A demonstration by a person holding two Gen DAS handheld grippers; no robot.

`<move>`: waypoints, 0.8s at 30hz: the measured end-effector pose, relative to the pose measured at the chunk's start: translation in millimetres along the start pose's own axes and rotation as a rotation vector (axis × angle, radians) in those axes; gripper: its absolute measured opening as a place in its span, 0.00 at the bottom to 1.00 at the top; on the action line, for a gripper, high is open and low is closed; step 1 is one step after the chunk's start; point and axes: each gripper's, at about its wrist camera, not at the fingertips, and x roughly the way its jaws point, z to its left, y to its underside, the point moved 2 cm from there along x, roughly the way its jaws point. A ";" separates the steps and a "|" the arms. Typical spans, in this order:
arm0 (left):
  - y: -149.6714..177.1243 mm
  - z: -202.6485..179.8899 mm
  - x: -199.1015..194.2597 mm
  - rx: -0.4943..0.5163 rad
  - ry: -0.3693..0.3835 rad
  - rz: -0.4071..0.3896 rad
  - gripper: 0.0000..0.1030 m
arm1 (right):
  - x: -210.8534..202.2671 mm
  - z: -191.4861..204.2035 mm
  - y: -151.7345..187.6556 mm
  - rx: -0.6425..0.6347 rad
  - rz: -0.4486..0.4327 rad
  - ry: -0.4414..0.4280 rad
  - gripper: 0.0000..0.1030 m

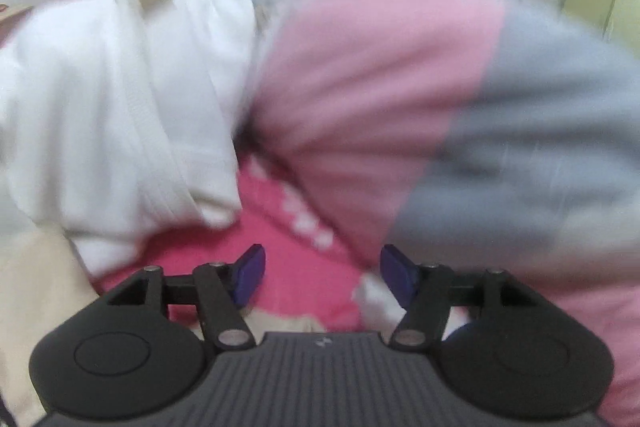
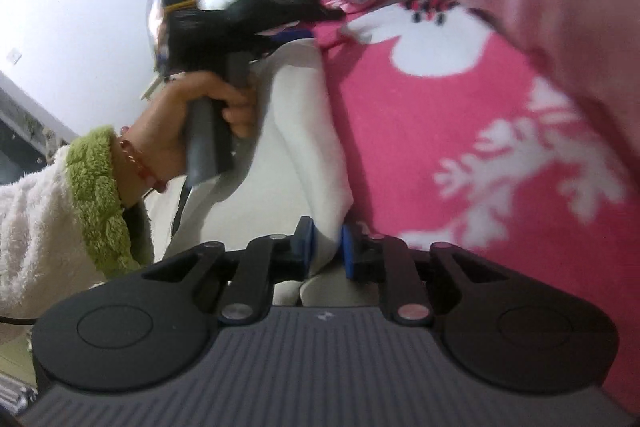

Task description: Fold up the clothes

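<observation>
The white garment [image 2: 304, 163] is lying on the pink bedspread [image 2: 460, 147]; my right claw [image 2: 326, 251] is pinching its fold, seemingly shallowly, so it could slip; my left claw [image 1: 322, 275] is gaping empty.

Fluffy white sleeve [image 2: 36, 219], green cuff [image 2: 98, 199]

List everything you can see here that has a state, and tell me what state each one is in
left gripper: open, nothing between its pads
right gripper: pads around an edge of the white garment, contact unclear
white garment: bunched, not folded flat
pink and grey garment: heaped and rumpled, blurred
pink patterned blanket: spread out under the clothes
person's hand: gripping the left gripper's handle
</observation>
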 end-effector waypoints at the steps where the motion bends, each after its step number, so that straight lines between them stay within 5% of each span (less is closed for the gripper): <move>1: -6.5 3.0 -9.4 -0.019 0.001 -0.018 0.68 | -7.5 0.3 0.8 -0.001 -0.007 0.013 0.28; 6: -22.2 35.4 -84.7 -0.165 0.010 -0.095 0.75 | -44.3 20.9 -7.4 -0.172 -0.190 0.157 0.34; 9: -4.7 57.2 -141.0 -0.192 -0.028 -0.109 0.79 | -56.6 39.6 -12.9 -0.257 -0.279 0.141 0.29; 15: 71.6 95.9 -234.2 -0.266 -0.066 -0.022 0.79 | -6.3 59.5 -5.0 -0.337 -0.163 0.062 0.14; 18: 117.1 107.0 -267.1 -0.338 -0.076 0.026 0.79 | 24.3 30.8 -16.6 -0.188 -0.138 0.117 0.05; 21: 154.5 116.5 -302.5 -0.350 -0.105 0.029 0.80 | -3.2 8.4 -26.5 0.016 -0.218 0.108 0.08; 24: 185.3 123.9 -324.4 -0.399 -0.108 0.051 0.80 | -42.2 36.1 -18.7 -0.096 -0.215 0.080 0.10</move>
